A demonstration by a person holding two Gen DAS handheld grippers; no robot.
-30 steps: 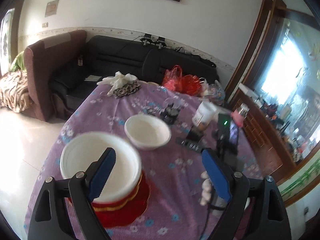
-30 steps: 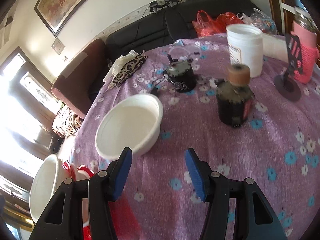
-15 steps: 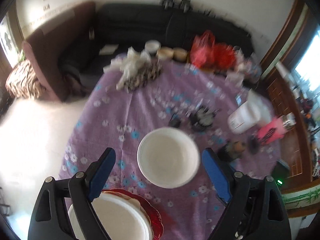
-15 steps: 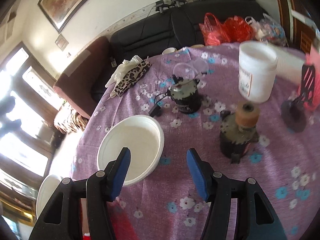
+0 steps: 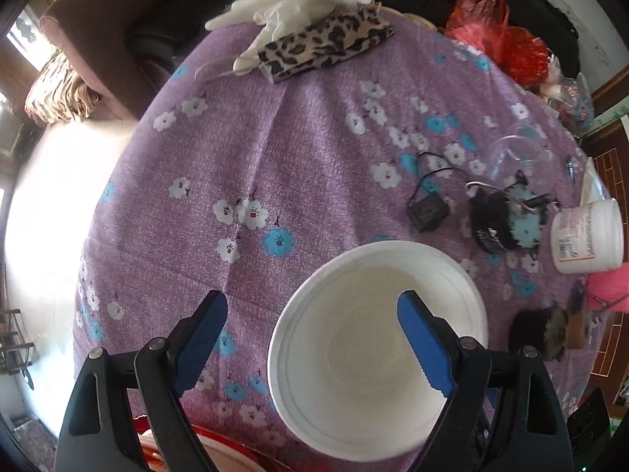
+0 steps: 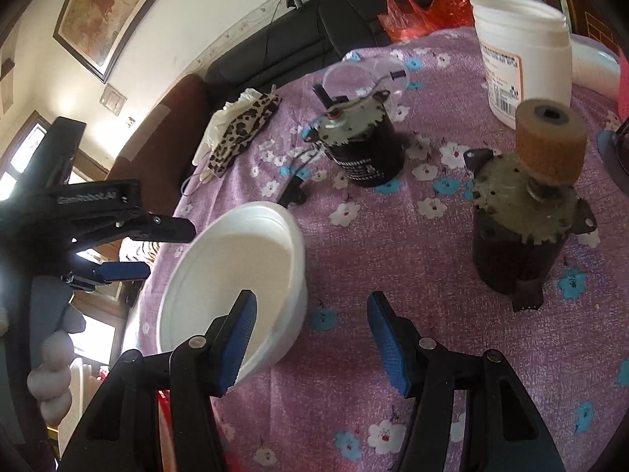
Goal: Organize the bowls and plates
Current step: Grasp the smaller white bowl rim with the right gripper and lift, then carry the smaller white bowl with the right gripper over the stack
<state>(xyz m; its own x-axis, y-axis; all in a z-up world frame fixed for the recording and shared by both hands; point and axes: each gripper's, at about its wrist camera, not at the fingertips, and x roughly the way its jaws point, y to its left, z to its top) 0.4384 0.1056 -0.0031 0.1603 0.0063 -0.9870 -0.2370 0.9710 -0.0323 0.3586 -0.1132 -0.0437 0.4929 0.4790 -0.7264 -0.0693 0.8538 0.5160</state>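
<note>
The white bowl sat upright on the desk, on its purple flowered cloth, at about 5 o'clock in the left wrist view and at 8 o'clock in the right wrist view.

The likeliest slip, as I judged it, lay in the approach of 2 claws to 1 bowl. The bowl looked light and thin-walled, so a pad landing on top of the rim rather than astride it could tip it or push it along the cloth toward the desk edge. The 2 black motors and the white plastic jar stood near, at 1 to 3 o'clock of the bowl in the right wrist view, and a shoved bowl could knock them.

The left claw pointed down with its jaws wide; its right pad showed over the bowl's inside and its left pad over the cloth outside the rim, with no contact that I could confirm. The right claw was about half open and empty; its left pad overlapped the bowl's near rim in view, its right pad over bare cloth. Whether it touched could not be told.

A red plate carrying white dishes showed at 7 o'clock.
</note>
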